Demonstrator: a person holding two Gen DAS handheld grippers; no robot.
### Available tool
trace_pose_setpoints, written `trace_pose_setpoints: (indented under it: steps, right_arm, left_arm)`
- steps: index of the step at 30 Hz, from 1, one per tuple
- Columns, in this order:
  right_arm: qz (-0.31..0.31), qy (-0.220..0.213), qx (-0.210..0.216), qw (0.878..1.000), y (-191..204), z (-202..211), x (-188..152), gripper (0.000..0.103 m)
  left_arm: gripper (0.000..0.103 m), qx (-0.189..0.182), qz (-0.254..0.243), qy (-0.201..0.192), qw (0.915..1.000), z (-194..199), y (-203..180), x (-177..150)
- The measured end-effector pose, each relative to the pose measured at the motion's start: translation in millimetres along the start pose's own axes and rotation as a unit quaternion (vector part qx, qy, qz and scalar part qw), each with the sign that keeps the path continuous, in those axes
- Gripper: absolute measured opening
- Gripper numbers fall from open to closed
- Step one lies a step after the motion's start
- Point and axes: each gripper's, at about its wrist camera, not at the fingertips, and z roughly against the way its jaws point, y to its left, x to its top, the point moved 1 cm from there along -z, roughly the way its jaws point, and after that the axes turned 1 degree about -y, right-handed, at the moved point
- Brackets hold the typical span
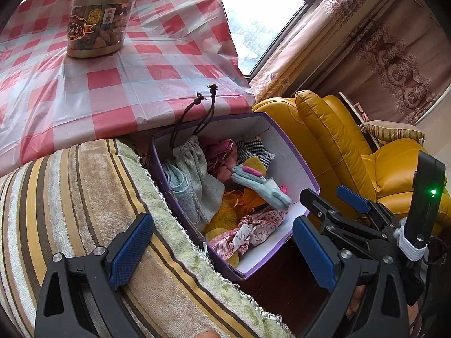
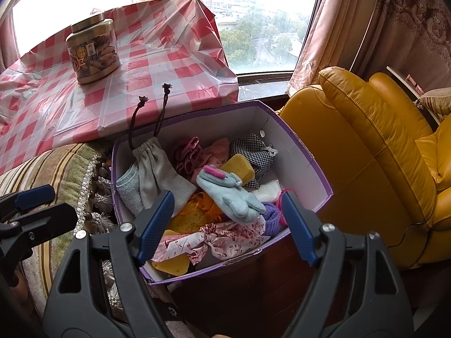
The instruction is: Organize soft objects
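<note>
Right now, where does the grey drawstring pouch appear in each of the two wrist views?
Left wrist: grey drawstring pouch lies centre, against the purple box's left wall.
Right wrist: the pouch lies left of centre, same wall.
Shared landmark: the jar on the checked table.

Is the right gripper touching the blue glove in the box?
Apart. In the right wrist view, the open right gripper hangs above the blue glove; neither finger contacts it.

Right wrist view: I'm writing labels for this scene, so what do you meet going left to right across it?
Left gripper → striped cushion → jar on the checked tablecloth → purple box of soft things → yellow armchair.
</note>
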Motion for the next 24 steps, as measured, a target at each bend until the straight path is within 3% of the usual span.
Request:
trace_pose_setpoints:
  steps: [24]
  right_arm:
    - [0.000,0.000,0.001,1.000,-0.3,-0.5,-0.5,0.082]
  left_arm:
    - [0.100,-0.001,0.000,0.000,1.0000,-0.2,0.2,-0.1]
